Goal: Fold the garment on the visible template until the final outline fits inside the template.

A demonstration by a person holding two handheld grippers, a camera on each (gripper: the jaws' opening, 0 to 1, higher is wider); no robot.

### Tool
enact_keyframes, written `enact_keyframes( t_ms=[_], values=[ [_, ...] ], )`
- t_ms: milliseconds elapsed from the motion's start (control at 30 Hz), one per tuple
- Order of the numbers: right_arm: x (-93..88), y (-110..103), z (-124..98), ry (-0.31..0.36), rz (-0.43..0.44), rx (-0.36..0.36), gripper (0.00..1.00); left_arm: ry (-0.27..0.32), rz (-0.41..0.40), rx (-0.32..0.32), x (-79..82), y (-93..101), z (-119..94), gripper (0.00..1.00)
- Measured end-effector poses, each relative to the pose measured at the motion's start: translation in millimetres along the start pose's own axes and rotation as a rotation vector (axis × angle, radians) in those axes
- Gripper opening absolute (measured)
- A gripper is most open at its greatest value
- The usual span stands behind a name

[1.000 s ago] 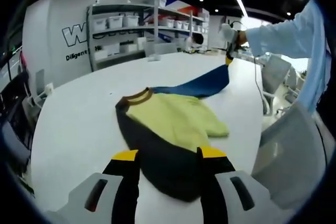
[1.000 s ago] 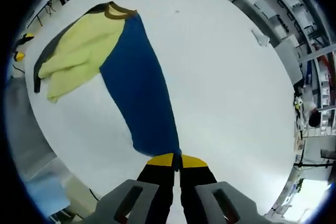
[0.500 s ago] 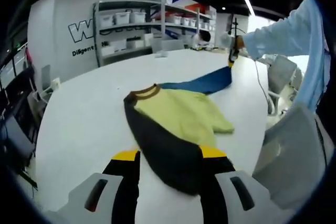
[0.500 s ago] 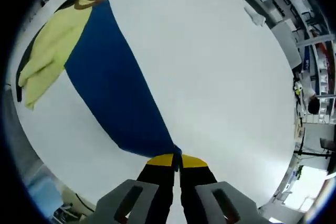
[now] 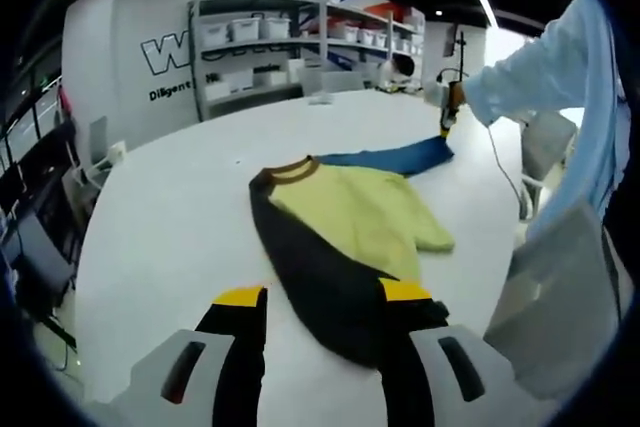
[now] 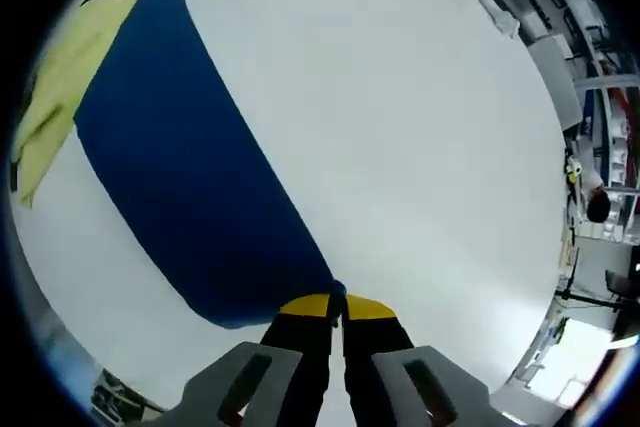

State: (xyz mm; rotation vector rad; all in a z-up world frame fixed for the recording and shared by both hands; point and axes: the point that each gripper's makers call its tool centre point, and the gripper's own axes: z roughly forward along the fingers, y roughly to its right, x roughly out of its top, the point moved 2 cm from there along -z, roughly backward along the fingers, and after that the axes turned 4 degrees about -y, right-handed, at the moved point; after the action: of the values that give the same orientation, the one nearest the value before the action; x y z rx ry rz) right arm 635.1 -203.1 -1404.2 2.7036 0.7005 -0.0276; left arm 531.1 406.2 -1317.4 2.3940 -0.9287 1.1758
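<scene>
Right gripper view showed the right gripper point(image 6: 338, 309), fingers pinching the blue sleeve point(image 6: 190, 187) of the yellow, blue and black knit sweater point(image 5: 350, 232) spread on the white desk point(image 5: 170, 217); left gripper point(image 5: 325, 297) fingers spread beside its black sleeve; folding seemed barely begun.

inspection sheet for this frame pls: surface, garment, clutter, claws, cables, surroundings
Surface: large round white table; no template outline can be made out on it.
Job's things: yellow, dark grey and blue knit garment with a brown collar, unfolded; the yellow body lies flat, the blue part is drawn out away from it.
Clutter: small white object near the table's far edge.
Claws: left claw open, the dark grey edge between its jaws; right claw shut on the blue part.
Cables: thin dark cable hanging below the person's raised hand.
Surroundings: shelving with white bins, lettered wall, grey chairs, person's light blue sleeve.
</scene>
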Motion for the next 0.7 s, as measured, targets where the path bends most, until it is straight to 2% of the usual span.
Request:
enact_keyframes(
  t_ms=[133, 367, 567, 700],
  values=[
    [6.2, -0.5, 8.6, 0.013, -0.015, 0.002, 0.00, -0.006, -0.005, 0.007, -1.6, -0.4, 0.2, 0.41],
    [3.2, 0.7, 17.2, 0.017, -0.024, 0.006, 0.00, -0.014, -0.010, 0.013, -2.1, -0.4, 2.0, 0.41],
    [1.6, 6.4, 14.5, 0.064, -0.042, -0.011, 0.01, -0.012, -0.002, 0.011, 2.4, 0.1, 2.8, 0.41],
    [-0.5, 10.2, 6.6, 0.113, 0.002, 0.006, 0.02, -0.005, 0.002, 0.007, 4.4, 0.8, 3.7, 0.41]
  ],
)
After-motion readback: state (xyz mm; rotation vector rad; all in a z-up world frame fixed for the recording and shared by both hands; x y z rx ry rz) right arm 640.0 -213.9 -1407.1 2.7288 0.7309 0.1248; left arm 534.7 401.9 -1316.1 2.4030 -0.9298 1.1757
